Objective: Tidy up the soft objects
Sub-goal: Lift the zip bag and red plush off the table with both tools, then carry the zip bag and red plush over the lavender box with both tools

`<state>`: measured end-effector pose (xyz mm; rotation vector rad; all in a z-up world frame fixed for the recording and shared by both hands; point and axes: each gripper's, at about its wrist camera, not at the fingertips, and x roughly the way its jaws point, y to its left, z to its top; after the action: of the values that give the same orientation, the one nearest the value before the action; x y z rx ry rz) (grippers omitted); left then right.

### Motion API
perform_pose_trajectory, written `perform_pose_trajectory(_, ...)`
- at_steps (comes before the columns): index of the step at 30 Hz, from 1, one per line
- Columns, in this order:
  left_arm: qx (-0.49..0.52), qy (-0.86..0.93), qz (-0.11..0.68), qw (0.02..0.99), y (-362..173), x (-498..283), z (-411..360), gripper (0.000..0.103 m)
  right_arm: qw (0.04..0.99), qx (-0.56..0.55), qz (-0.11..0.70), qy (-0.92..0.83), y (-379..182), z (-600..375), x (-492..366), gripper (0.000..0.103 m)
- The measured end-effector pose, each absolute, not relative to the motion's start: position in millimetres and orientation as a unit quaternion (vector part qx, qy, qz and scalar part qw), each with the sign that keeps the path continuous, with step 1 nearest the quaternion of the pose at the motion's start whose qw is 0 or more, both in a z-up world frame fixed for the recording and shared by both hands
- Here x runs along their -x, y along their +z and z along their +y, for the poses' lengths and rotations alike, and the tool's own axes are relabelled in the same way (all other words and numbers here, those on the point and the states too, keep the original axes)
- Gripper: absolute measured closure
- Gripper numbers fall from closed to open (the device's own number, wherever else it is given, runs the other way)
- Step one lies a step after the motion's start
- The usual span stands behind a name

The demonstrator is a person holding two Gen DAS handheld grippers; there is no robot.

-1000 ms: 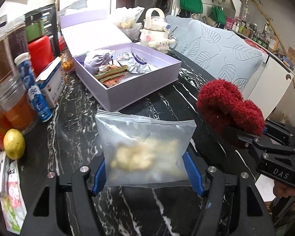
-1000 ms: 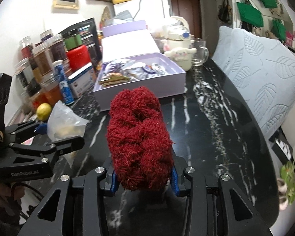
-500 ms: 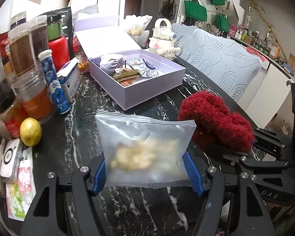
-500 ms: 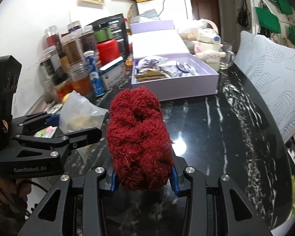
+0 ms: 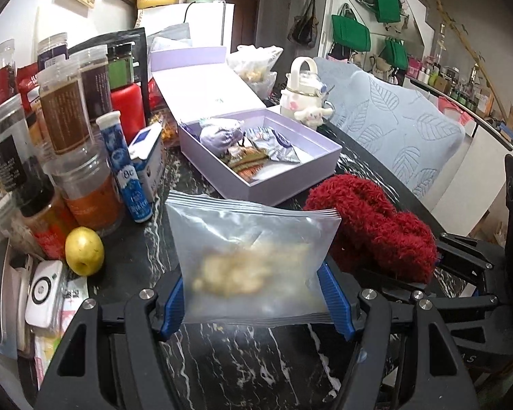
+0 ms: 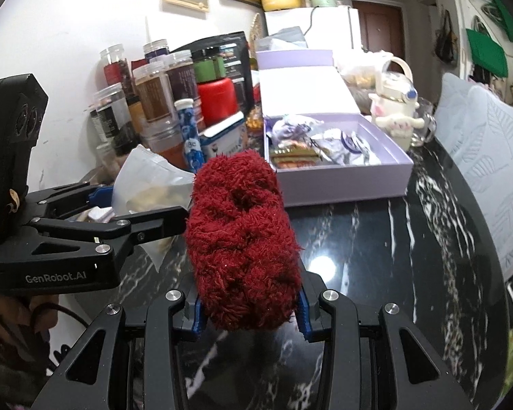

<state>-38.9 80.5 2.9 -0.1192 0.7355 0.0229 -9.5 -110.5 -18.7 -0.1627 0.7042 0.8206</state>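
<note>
Evidently lifted clear of the bench [image 6: 376, 239] for boxing: zip bag [image 5: 253, 256] pinched in left fingers [image 5: 335, 299], red fuzzy scrunchie [image 6: 242, 239] pinched in right fingers [image 6: 303, 311], near purple box [image 5: 266, 157].

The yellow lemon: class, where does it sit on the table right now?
In the left wrist view the lemon sits at the left on the dark marble table, in front of the orange-filled jar and beside a small white device.

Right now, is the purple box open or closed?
Open. The purple box has its lid flipped back and standing up behind it, and you can see packets lying inside.
</note>
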Motion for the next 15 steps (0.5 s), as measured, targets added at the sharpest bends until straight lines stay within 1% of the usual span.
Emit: perform_pose_trajectory(15,0.053,-0.003,0.319,0.946,40.6,3.0,96.8,0.035,0.869,0.084,0.294,0.388,21.9,-97.0,-27.0,0.064)
